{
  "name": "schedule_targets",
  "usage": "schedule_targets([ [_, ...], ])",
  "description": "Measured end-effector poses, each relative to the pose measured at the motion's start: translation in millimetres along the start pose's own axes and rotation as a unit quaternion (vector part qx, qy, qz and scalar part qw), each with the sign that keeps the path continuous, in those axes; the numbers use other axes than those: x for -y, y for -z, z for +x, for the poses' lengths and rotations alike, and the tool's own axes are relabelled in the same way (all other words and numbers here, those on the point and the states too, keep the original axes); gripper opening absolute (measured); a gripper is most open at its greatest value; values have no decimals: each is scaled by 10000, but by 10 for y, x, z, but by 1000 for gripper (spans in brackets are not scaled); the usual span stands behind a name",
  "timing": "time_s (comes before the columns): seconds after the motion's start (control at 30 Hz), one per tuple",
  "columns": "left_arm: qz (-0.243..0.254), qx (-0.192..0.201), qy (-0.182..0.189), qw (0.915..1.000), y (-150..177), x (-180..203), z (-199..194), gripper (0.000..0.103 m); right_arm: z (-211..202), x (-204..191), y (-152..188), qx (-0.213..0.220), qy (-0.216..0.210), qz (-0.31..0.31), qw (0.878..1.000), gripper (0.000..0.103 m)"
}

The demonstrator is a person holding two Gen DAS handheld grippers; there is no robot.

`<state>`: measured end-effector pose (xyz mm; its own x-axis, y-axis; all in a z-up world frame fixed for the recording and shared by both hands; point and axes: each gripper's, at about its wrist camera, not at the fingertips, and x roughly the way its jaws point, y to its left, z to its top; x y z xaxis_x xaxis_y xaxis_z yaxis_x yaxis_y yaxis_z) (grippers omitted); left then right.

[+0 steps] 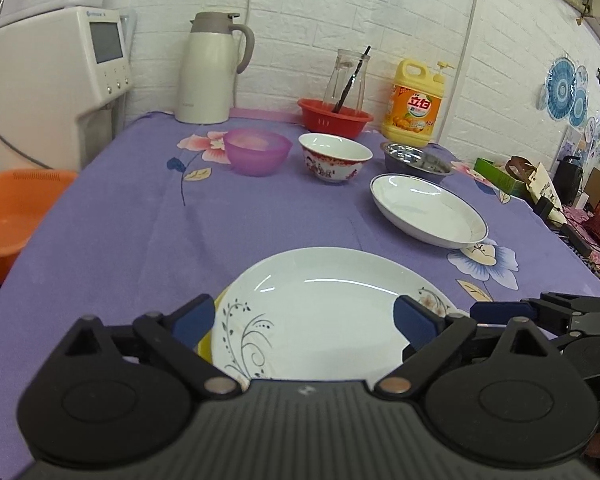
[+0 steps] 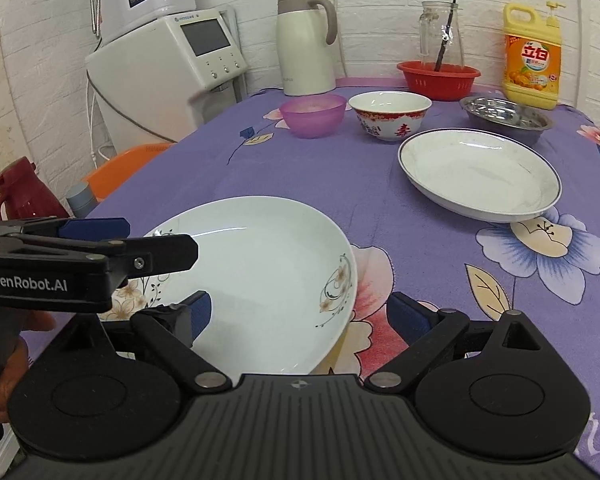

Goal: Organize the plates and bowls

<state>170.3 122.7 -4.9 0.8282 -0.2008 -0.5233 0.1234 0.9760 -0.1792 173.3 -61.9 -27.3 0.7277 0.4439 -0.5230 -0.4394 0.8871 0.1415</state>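
Both grippers sit low in their frames, angled down over the purple tablecloth. The left gripper stands wide, its blue pads either side of the flowered white plate without pressing it; a yellow plate beneath is mostly hidden. The right gripper is also wide, over the flowered plate's near edge. A blue-rimmed plate lies at right of centre, with three bowls behind.
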Motion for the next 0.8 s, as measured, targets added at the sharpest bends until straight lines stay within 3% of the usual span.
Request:
schedule_targets([
  [0.47,-13,-96,110,9999,-140,153,117,96,-101,398,10,167,135,714,9972,103],
  [0.8,141,-322,153,9993,-287,347,409,96,-120,900,19,259,436,1212,9913,103],
])
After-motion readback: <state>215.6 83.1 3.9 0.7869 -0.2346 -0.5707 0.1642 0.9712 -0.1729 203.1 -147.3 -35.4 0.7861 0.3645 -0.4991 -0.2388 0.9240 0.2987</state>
